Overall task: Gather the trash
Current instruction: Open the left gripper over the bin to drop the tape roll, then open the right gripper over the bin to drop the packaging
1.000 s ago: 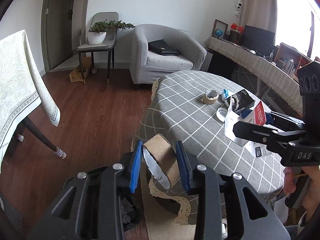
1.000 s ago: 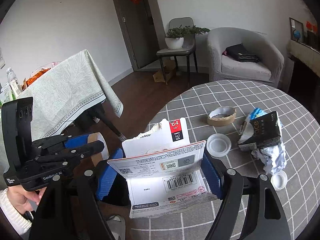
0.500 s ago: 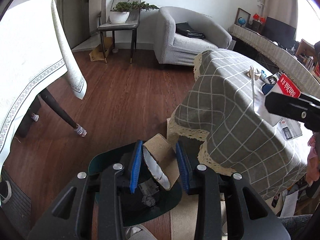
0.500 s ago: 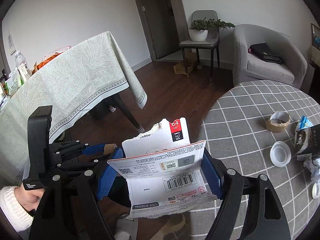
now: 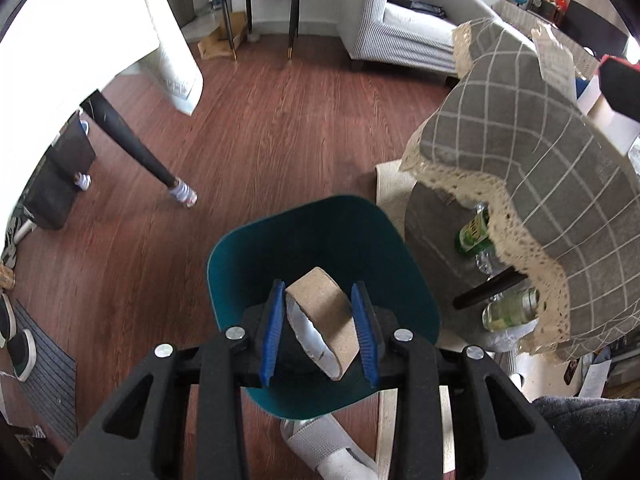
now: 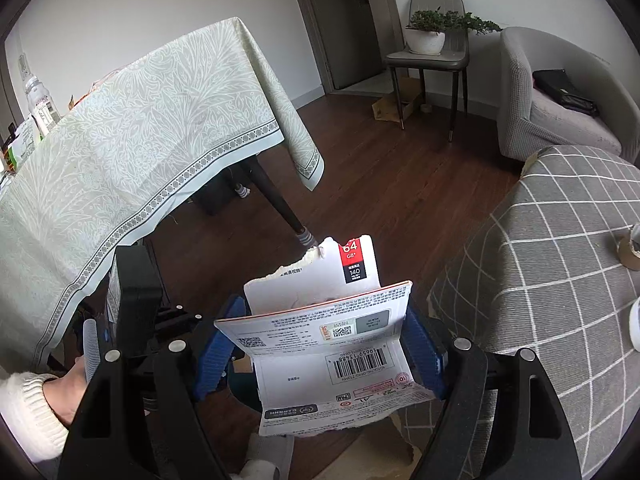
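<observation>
Left wrist view: the left tongs [image 5: 320,330] are clenched on a cardboard tape core [image 5: 324,320], tilted between the blue pads and hanging directly over the open mouth of the teal bin [image 5: 248,248] on the wooden floor, beside the table [image 5: 532,152] with the grey checked cloth. Judging by this, the step in hand is the drop; the next move calls only for opening the tongs so the core falls inside.

Right wrist view: the right tongs [image 6: 320,350] grip a torn white card package [image 6: 332,340] by its side edges, above the floor near the table's edge. It looks next in line, needing carrying over the bin, which is mostly hidden here
</observation>
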The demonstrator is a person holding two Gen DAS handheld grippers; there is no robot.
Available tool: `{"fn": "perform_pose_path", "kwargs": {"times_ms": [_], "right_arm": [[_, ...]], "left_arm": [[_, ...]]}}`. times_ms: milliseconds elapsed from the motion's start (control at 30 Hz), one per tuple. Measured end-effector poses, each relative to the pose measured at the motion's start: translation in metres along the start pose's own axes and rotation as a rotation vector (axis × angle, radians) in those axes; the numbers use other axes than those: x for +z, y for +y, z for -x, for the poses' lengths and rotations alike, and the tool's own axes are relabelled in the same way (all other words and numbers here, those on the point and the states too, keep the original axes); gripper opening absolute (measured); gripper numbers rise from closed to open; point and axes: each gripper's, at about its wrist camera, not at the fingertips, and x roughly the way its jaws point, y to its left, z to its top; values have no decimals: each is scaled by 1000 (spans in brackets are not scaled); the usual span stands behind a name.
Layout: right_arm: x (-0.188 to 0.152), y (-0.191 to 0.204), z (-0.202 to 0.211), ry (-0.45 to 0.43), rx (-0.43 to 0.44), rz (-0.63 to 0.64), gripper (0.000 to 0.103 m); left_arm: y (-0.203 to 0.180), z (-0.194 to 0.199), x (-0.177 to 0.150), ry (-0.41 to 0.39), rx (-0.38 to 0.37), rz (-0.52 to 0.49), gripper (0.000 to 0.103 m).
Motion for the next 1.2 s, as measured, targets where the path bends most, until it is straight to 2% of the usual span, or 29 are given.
{"fn": "perform_pose_path", "kwargs": {"times_ms": [400, 533, 633, 667, 800, 967, 1067, 1200], "right_arm": [[-1, 14, -46, 88, 22, 15, 78], [-2, 16, -61, 119, 25, 13, 78], [-5, 16, -74, 152, 28, 3, 78], [-6, 16, -79, 163, 28, -1, 78], [-9, 15, -99, 202, 25, -13, 78], [-16, 15, -122, 244, 13, -22, 78], [-20, 13, -136, 271, 4, -29, 78], [-27, 15, -153, 307, -8, -34, 78]], "left_arm": [[27, -44, -23, 141, -3, 34, 36], [30, -55, -30, 180, 9, 16, 37], [34, -58, -33, 192, 13, 24, 38], [37, -59, -33, 195, 15, 30, 43], [44, -57, -35, 183, 8, 48, 51], [49, -40, -32, 132, 1, 61, 60], [51, -22, -27, 76, 8, 75, 71], [59, 6, -21, -13, -9, 107, 71]]}}
